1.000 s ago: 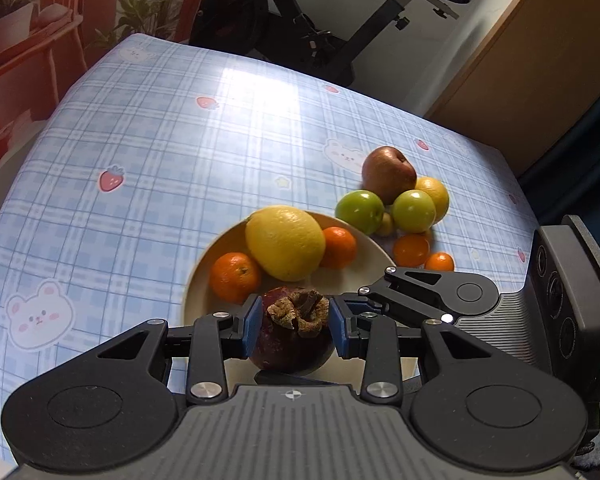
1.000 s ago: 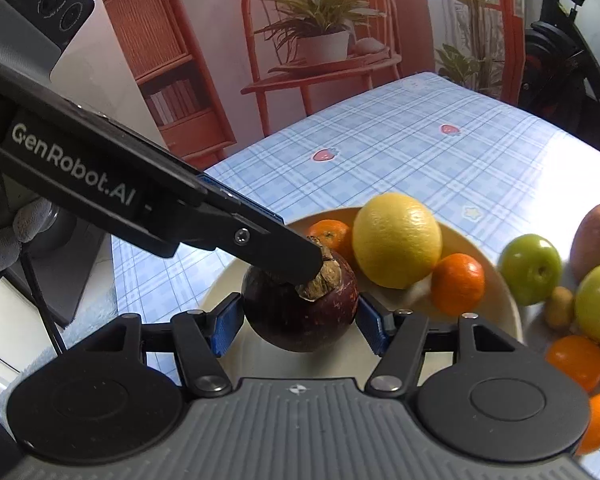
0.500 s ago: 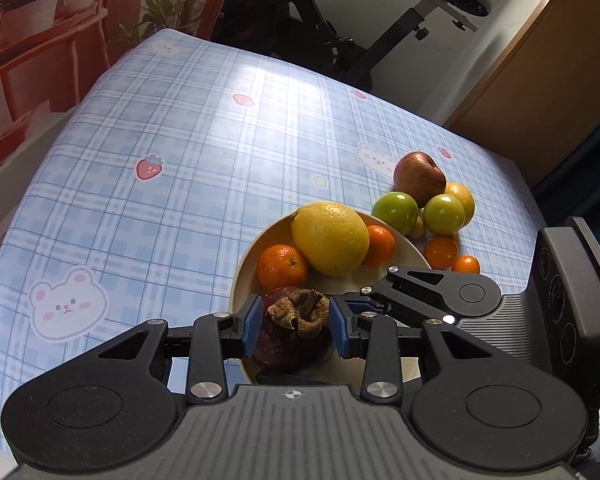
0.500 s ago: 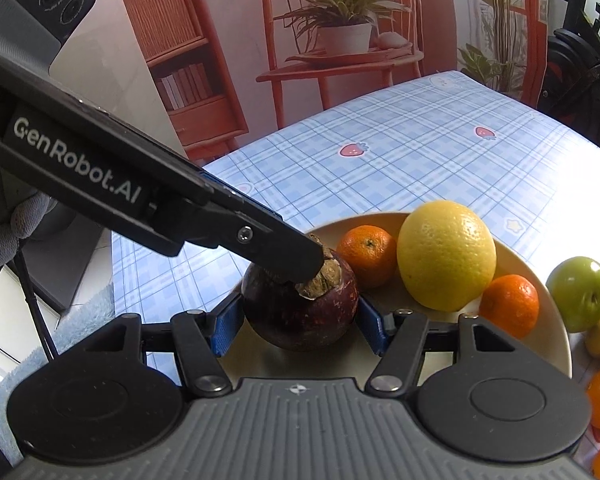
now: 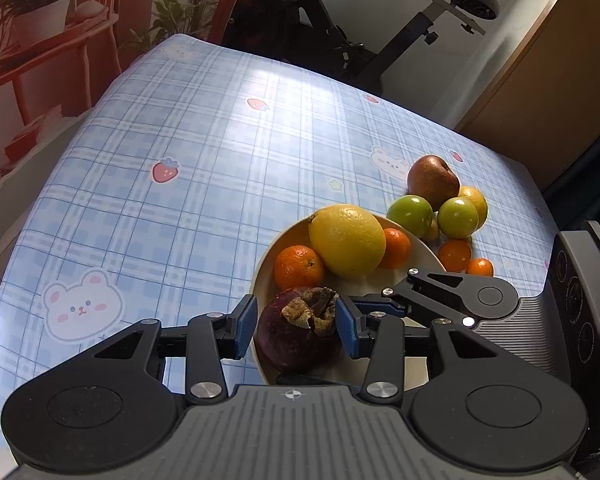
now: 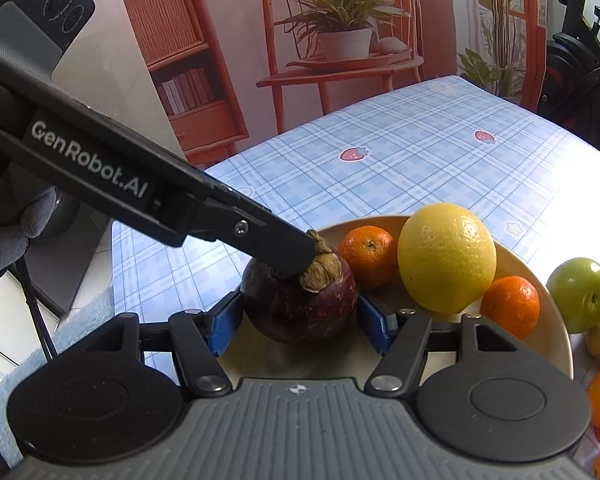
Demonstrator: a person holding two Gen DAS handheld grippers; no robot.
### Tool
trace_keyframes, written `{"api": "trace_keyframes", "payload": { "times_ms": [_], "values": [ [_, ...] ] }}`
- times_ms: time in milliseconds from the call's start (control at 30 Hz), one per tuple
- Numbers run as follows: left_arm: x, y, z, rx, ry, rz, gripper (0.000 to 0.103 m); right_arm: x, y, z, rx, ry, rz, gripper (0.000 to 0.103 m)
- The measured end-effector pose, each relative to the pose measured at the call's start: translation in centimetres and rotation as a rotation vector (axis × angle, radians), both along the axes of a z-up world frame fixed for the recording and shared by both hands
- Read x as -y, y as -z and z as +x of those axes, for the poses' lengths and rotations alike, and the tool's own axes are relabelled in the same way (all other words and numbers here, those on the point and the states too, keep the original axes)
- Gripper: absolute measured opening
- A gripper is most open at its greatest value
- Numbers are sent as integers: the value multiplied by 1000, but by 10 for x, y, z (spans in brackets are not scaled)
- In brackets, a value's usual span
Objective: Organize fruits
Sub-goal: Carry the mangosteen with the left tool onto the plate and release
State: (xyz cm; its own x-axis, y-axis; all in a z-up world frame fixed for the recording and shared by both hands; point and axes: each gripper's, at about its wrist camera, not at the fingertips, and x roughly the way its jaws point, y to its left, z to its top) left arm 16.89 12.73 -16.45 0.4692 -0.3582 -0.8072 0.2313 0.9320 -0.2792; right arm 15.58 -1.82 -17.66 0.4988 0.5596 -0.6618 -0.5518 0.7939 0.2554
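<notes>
Left gripper (image 5: 296,322) jaws opening around mangosteen (image 5: 296,332); right gripper (image 6: 298,318) pads flank it, contact unclear. Lemon (image 5: 347,239) at twelve o'clock; only left view shows red apple (image 5: 433,178).

Table had a blue plaid tablecloth (image 5: 188,152) with bears and strawberries. Behind it was an exercise bike (image 5: 400,36), a wooden cabinet (image 5: 556,92), and a backdrop with a potted plant (image 6: 342,20).

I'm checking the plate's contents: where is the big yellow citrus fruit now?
In both wrist views the big yellow citrus fruit lies on the cream plate, between two small orange mandarins.
</notes>
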Motion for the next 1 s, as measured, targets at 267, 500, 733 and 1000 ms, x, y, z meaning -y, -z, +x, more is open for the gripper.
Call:
{"api": "trace_keyframes", "payload": {
  "times_ms": [267, 500, 733, 1000],
  "values": [
    [2, -1, -1, 6, -3, 18, 46, 31, -12, -16, 31, 45, 32, 67],
    [9, -2, 2, 4, 5, 40, 46, 101, -30, -39, 93, 213, 93, 67],
    [19, -2, 5, -11, -5, 45, 45, 172, -28, -51, 111, 427, 88, 67],
    [48, -19, 4, 73, 39, 69, 45, 197, -13, -70, 115, 485, 46, 67]
  ]
}}
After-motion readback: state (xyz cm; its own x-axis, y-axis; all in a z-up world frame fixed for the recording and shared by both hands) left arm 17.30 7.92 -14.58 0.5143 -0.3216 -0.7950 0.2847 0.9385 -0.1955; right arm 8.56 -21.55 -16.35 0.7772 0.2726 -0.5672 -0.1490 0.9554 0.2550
